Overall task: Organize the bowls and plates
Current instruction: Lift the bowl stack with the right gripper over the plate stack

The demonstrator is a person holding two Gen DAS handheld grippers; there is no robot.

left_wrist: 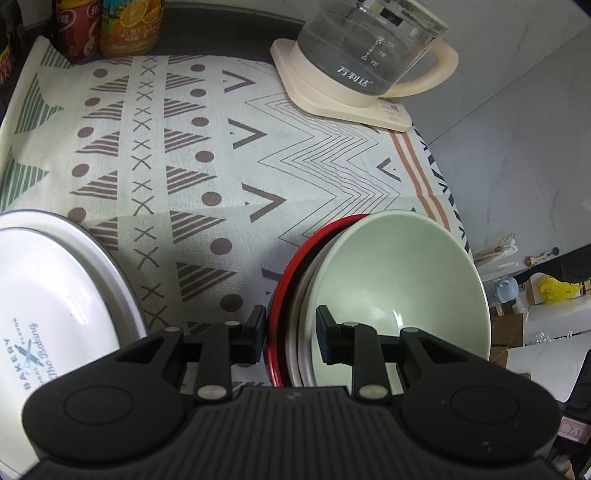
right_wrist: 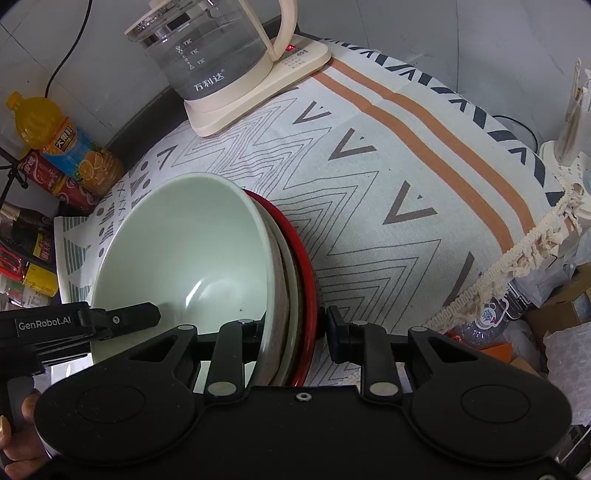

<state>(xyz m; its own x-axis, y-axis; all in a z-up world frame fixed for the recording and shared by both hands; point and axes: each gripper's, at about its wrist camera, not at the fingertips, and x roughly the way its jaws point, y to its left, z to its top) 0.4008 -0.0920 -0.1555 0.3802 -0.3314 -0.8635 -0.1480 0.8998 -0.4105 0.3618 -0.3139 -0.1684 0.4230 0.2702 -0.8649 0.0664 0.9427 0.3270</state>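
A pale green bowl (left_wrist: 399, 280) sits nested in a whitish bowl (left_wrist: 301, 332), and that one in a red bowl (left_wrist: 280, 295), near the table's right edge. My left gripper (left_wrist: 291, 336) is shut on the stacked rims, one finger outside the red bowl and one inside the green. On the opposite side, my right gripper (right_wrist: 295, 332) clamps the same rims of the green bowl (right_wrist: 184, 251) and red bowl (right_wrist: 306, 280). One left finger (right_wrist: 140, 314) shows inside the green bowl. I cannot tell whether the stack touches the cloth. A printed white plate (left_wrist: 55, 295) lies on a larger grey-rimmed plate (left_wrist: 110, 258) at the left.
A glass kettle on a cream base (left_wrist: 354, 74) stands at the back of the patterned tablecloth (left_wrist: 207, 155). Drink bottles (left_wrist: 125, 26) line the back left. The cloth's fringed edge (right_wrist: 517, 254) marks the table's right side, with boxes and clutter below it.
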